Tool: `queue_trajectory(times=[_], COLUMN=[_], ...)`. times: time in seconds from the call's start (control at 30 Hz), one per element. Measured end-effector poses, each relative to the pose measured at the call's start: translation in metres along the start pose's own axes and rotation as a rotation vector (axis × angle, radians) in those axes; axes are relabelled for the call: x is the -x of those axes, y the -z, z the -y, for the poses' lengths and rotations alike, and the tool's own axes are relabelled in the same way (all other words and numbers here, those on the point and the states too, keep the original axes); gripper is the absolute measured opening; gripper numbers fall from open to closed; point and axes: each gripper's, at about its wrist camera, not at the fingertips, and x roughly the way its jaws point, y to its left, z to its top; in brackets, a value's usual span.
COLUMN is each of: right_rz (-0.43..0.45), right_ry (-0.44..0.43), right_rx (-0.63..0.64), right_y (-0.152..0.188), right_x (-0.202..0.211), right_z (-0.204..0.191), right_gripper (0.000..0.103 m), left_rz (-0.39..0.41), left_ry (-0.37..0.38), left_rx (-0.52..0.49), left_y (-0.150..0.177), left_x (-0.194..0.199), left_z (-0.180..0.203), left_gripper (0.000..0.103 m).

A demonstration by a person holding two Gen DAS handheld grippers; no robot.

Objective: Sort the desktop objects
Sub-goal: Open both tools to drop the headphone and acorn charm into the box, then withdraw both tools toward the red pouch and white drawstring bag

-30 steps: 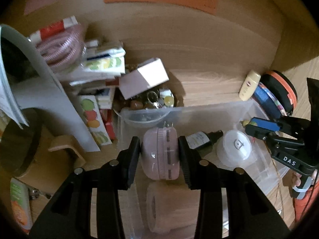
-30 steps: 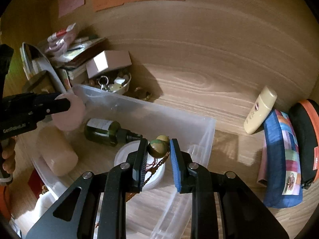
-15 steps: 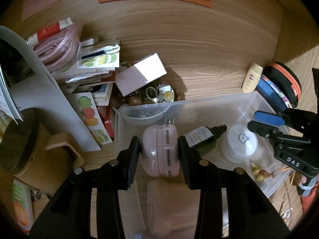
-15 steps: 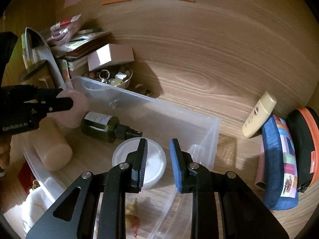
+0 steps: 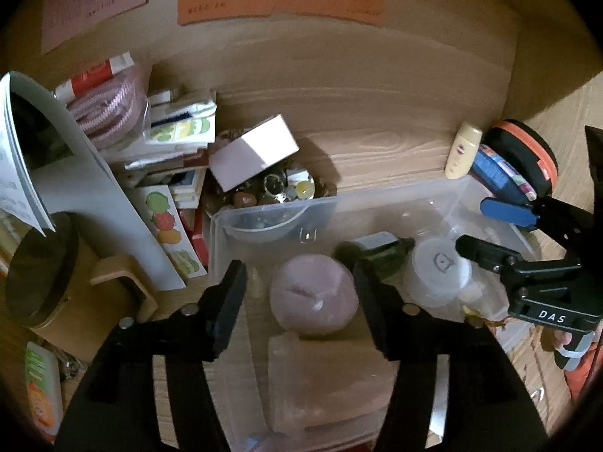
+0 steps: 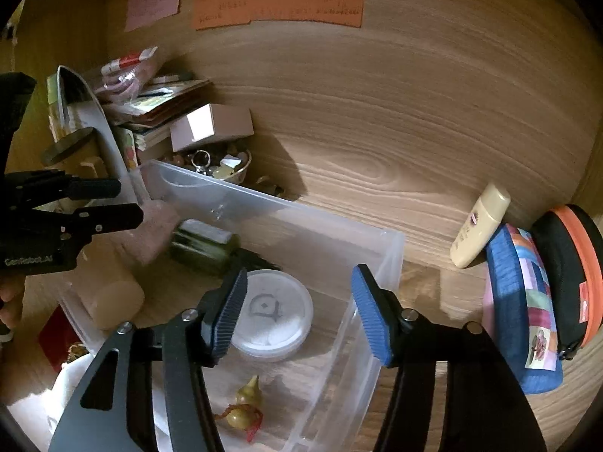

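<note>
A clear plastic bin (image 5: 377, 196) (image 6: 380, 260) stands on the wooden desk. In it lie a pink round case (image 5: 314, 293), a pale cylinder (image 5: 324, 380) (image 6: 113, 303), a dark green bottle (image 5: 377, 250) (image 6: 203, 246), a white lidded jar (image 5: 439, 269) (image 6: 273, 314) and a small gourd charm (image 6: 245, 403). My left gripper (image 5: 299, 282) is open above the pink case, which lies loose between the jaws. My right gripper (image 6: 297, 301) is open and empty over the jar and the bin's right wall.
A cream tube (image 5: 463, 150) (image 6: 480, 229), a blue patchwork pouch (image 6: 524, 301) and a black-orange case (image 6: 576, 275) lie right of the bin. A trinket bowl (image 6: 226, 167), a white box (image 5: 256, 150), stacked booklets (image 5: 177, 135) and a wooden stand (image 5: 49, 271) crowd the left.
My left gripper has opened and let the pink case drop into the bin. My right gripper let go of the gourd charm, which now lies in the bin, and has opened wide.
</note>
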Motion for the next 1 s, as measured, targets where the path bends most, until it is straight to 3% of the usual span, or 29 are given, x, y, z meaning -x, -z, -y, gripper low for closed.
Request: queue_trajectory(times=[0.33, 0.43, 0.57, 0.77, 0.9, 1.0], right_rz=[0.047, 0.064, 0.078, 0.098, 0.121, 0.138], right_ry=[0.002, 0.004, 0.023, 0.052, 0.075, 0.076], right_rx=[-0.001, 0.003, 0.020, 0.026, 0.024, -0.002], right_y=[-0.002, -0.003, -0.006, -0.012, -0.012, -0.010], right_x=[0.014, 0.020, 0.030, 0.049, 0.069, 0.086], right_z=[-0.003, -0.004, -0.007, -0.008, -0.009, -0.008], right_gripper=[0.070, 0.081, 0.082, 0.083, 0.094, 0.095], left_rz=[0.041, 0.038, 0.044, 0.084, 0.114, 0.125], left_ry=[-0.011, -0.011, -0.027, -0.047, -0.078, -0.091], left_rx=[-0.038, -0.037, -0.022, -0.002, -0.003, 0.003], left_y=[0.000, -0.001, -0.002, -0.007, -0.005, 0.001], left_x=[0.009, 0.009, 0.016, 0.046, 0.068, 0.083], left_z=[0.009, 0.009, 0.007, 0.004, 0.003, 0.001], left_gripper=[0.074, 0.080, 0.090, 0.094, 0.098, 0.099])
